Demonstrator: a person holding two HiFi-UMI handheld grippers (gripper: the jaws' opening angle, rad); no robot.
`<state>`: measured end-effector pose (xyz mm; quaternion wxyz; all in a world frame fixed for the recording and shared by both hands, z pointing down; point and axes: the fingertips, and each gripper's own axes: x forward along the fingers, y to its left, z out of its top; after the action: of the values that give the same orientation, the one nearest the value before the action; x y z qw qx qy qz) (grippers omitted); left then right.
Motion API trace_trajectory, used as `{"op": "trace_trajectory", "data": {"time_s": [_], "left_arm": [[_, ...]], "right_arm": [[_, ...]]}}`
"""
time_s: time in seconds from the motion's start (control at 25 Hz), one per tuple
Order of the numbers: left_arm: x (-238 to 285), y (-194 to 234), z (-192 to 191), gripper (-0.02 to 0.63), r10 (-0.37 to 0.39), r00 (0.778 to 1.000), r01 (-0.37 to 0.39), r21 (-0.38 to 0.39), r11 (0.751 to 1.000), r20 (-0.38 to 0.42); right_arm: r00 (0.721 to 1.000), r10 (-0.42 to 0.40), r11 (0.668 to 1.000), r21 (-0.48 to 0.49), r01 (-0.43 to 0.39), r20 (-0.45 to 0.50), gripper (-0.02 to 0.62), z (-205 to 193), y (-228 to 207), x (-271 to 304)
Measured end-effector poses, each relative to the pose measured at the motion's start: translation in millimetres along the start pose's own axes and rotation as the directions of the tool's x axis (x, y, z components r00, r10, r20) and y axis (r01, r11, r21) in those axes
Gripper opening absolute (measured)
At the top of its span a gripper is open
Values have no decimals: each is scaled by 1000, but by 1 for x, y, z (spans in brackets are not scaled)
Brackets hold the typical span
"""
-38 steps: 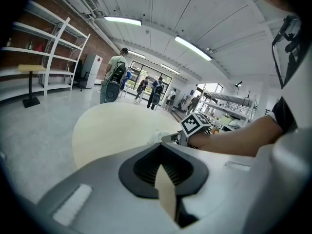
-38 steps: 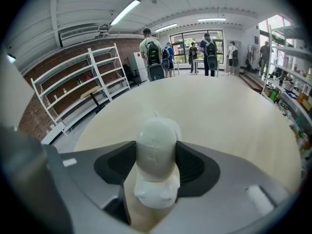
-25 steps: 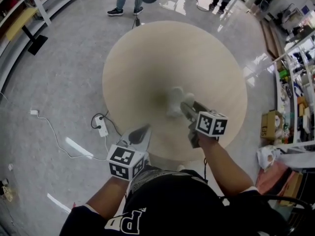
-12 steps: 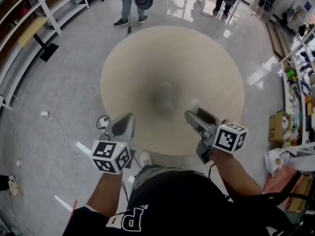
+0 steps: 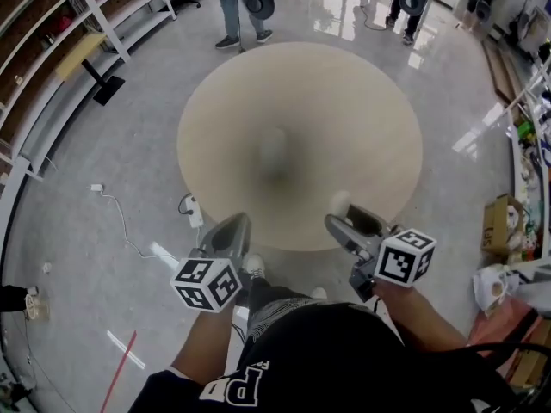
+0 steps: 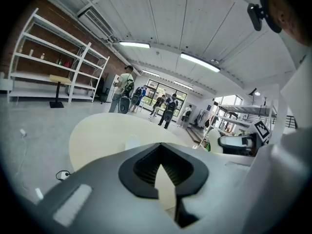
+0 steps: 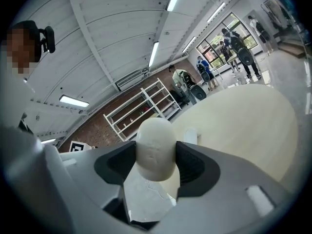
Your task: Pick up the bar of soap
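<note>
— Starting with the head view: where is the bar of soap (image 5: 341,202)?
— It is pinched at the tips of the right gripper (image 5: 342,217), over the near part of the round table (image 5: 344,93), and is judged clear of the surface. The left gripper (image 5: 236,224) is held low, off the table's near edge, with its jaws brought together and nothing carried. A small white object (image 5: 275,149) lies at the table centre, blurred, not identifiable.
— Left gripper view?
— The pads are seen nearly touching, with only a sliver of table showing between them. No load. The table and the white object are seen ahead, with people beyond.
— Right gripper view?
— The soap is clamped between both pads at about its middle, with its rounded end sticking out past them. Contact is seen on both sides.
— Step in hand, how is it done well?
— The pick-up is judged essentially made. The soap is smooth and rounded, so the squeeze should be kept even, not tightened, or the bar may be squirted out. The gripper is best moved slowly and without tilting.
— Containers?
— None are seen on the table. A cardboard box (image 5: 497,225) is noted on the floor at far right, contents not readable. Shelving (image 5: 60,50) at left holds a few items too small to name.
</note>
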<state>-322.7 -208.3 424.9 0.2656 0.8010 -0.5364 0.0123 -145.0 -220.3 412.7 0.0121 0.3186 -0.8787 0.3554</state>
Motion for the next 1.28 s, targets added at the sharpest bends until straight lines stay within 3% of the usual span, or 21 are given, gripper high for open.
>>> {"op": "trace_trajectory", "data": {"time_s": [0.28,0.6,0.72,1.0,1.28], "left_arm": [[-18,-47,-39,8,23,999,-23,3,1000,-37],[-41,-36,-24,8,27,998,-26,31,999,-54],[-39,-27,-21,8,-1,997,4,46,999,-75],[-31,-29,2,8,-105,991,119,168,979,-89],[-44,11,11,8,-153,982,170,162,972,-114]], "right_arm": [[999,51,999,5,-51,-15,259,-19,-4,-37],[999,47,999,0,-47,6,259,-19,13,-27],[1000,30,999,-16,-30,9,259,-20,28,-22],[998,-54,998,-31,55,35,259,-28,33,-11],[992,-111,992,-54,115,57,259,-35,60,22]]}}
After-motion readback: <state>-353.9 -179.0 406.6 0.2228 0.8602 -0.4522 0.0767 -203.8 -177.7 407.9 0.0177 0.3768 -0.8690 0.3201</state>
